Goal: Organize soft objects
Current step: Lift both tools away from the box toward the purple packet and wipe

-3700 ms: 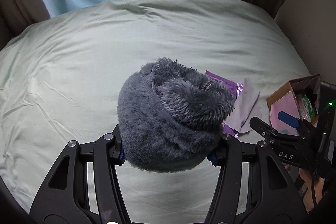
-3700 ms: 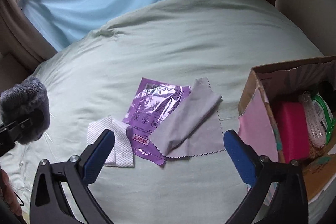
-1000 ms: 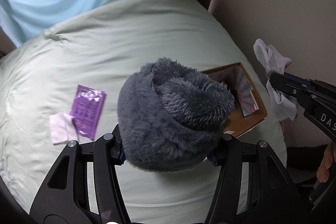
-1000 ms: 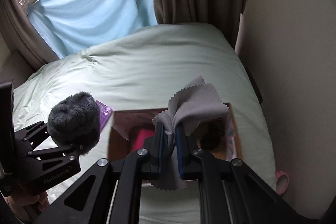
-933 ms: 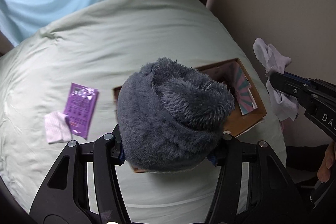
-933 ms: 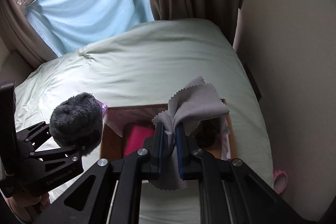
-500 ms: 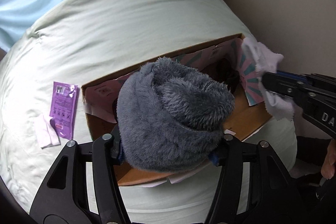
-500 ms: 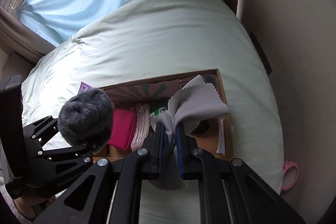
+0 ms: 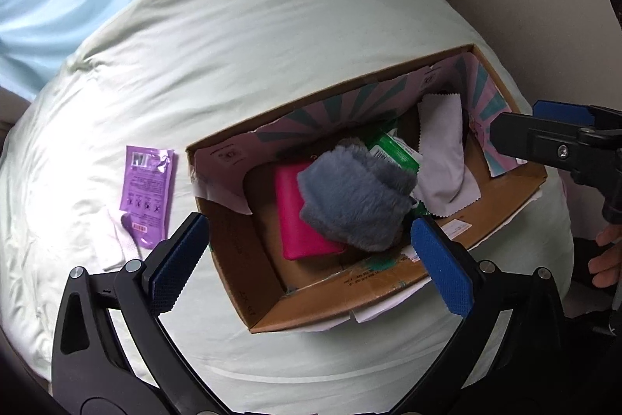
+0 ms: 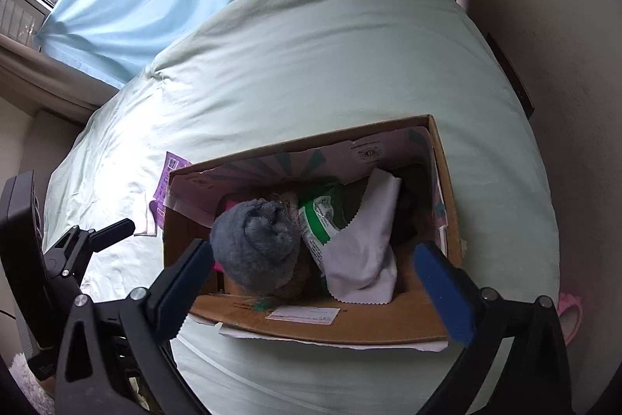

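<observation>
Now that both jaws have just sprung wide, we've got the left gripper (image 9: 311, 259) and right gripper (image 10: 322, 279) empty, fuzzy hat (image 9: 355, 199) and cloth (image 9: 443, 158) dropped in the box (image 9: 248, 271); pouch (image 9: 147, 195) and wipe (image 9: 112, 246) remain on the bed (image 9: 272, 37).

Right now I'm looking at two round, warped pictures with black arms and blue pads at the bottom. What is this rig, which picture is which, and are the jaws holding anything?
A person holds a hand-held gripper in each hand; a fisheye camera on each looks along its fingers. One picture is from the left gripper, the other from the right gripper. The blue pads are the jaws' faces. Both jaws have just opened wide and hold nothing. Below them a cardboard box sits on a pale green bed. Inside lie a grey fuzzy bundle, a grey cloth, a pink block and a green packet. A purple sachet and a white wipe lie on the bed outside the box.
</observation>
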